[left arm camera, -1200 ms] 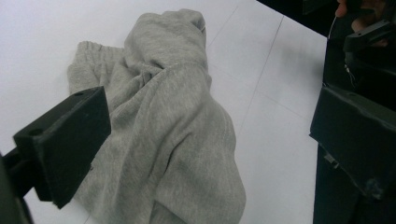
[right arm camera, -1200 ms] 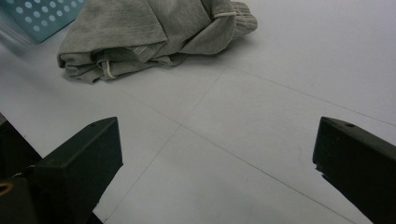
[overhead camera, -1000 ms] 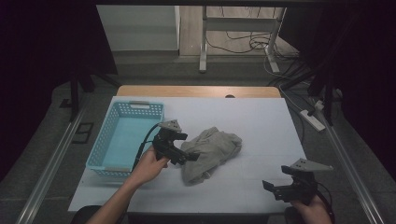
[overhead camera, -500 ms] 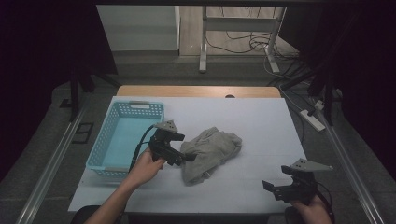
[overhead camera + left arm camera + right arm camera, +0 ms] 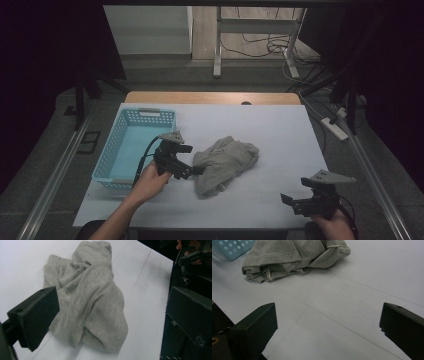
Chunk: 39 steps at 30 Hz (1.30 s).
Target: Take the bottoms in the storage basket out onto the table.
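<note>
High view shows a white-covered table with a light blue basket along its left edge, its long side running from the near edge toward the far one. The basket's perforated walls and pale floor are bare; nothing lies inside it. Just right of the basket, about mid-table, a crumpled grey cloth lies in a loose heap on the surface, apart from the basket.

The left gripper is held by the person's left hand between the basket and the cloth, its tips right at the cloth's left edge. In the left gripper view its jaws stand wide apart on either side of the cloth, which fills the gap ahead of them; whether either jaw touches the fabric I cannot tell.

The right gripper sits at the table's near right corner, held by the right hand, well apart from the cloth. In the right gripper view its jaws are spread wide over bare tabletop, with the cloth farther off and a corner of the basket beyond it.
</note>
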### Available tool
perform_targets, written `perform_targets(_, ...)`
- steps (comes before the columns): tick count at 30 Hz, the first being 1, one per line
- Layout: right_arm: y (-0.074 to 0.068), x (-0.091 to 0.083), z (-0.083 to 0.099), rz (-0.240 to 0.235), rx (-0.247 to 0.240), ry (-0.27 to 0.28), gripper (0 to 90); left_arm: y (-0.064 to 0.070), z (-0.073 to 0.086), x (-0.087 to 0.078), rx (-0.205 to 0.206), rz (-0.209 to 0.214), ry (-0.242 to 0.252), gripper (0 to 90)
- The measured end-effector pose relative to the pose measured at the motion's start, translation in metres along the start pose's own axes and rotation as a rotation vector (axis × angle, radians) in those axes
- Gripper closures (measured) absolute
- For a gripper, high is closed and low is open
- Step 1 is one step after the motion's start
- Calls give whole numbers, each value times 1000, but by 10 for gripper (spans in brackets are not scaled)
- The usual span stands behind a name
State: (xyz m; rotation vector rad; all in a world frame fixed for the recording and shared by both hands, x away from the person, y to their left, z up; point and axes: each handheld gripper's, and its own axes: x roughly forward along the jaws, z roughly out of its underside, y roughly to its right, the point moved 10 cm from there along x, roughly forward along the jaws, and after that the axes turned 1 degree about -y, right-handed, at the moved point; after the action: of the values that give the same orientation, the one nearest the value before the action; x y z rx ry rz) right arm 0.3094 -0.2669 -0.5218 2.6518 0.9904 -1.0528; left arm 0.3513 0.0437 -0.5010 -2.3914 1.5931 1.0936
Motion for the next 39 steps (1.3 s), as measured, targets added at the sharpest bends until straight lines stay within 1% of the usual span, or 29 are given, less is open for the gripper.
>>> perform_targets(7,0,0,0,-2,1,-2,18,0,4,-4,-7,0,-5,0)
perform_targets(15,0,0,0,-2,0,-5,18,-1,9,-11,-3,-17,4,0)
perform_targets(26,0,1,1,-1,-2,-9,18,0,14,-26,-24,-24,18,0)
perform_targets(31,0,1,1,1,-4,-12,18,-1,17,-33,-36,-36,21,0)
perform_targets(34,0,1,1,1,-6,-11,18,1,20,-37,-25,-22,22,0)
perform_targets(39,0,1,1,0,-4,-12,18,0,25,-41,-33,-29,26,0)
